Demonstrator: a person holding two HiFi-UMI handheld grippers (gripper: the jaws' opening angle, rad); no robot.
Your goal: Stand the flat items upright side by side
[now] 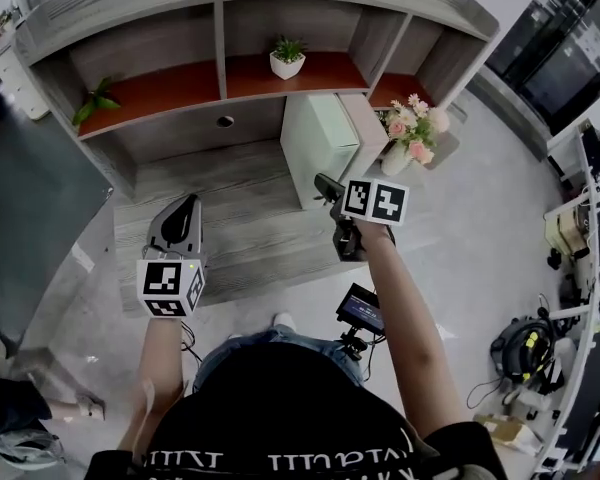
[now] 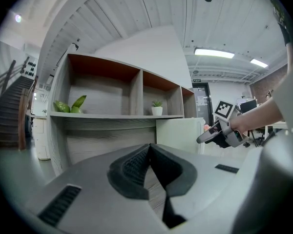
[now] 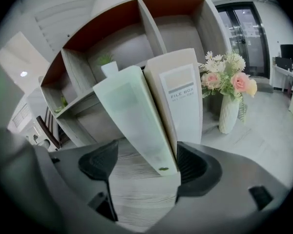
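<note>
**Left gripper** [image 1: 187, 206]: nearest, held level above the front of the tabletop [image 1: 230, 233]. It is clenched on nothing; its own view [image 2: 150, 152] shows the pads meeting.

**Right gripper** [image 1: 330, 190]: tipped downward, released, jaws wide. In its own view [image 3: 146, 156] the lower near corner of the green box [image 3: 132, 116] sits between the jaws. The corner is well clear of one pad and just beside the other; whether it touches that pad cannot be told.

**Monitor** [image 1: 361, 309]: small, at the person's waist, seen from the head view only.

**Green box** [image 1: 315, 143] and **beige box** [image 1: 363, 128]: upright on the tabletop, side by side, near edges together. The right gripper view alone shows the beige box [image 3: 178, 94] printed "FILE BOX". The left gripper view shows one pale face [image 2: 178, 133], with the other box hidden behind it.

**Vase** [image 1: 410, 133]: holds flowers and stands just right of the beige box. Its base is covered by the gripper's marker cube from overhead but shows whole in the right gripper view [image 3: 229, 111].

**Shelf** [image 1: 160, 88]: behind the boxes, carrying a potted plant [image 1: 287, 58] and leaves [image 1: 95, 98] at the far left.

**Floor** [image 1: 500, 218]: cables and gear at the right edge, too small to make out.

**Stairs** [image 2: 10, 111]: seen in the left gripper view only.
</note>
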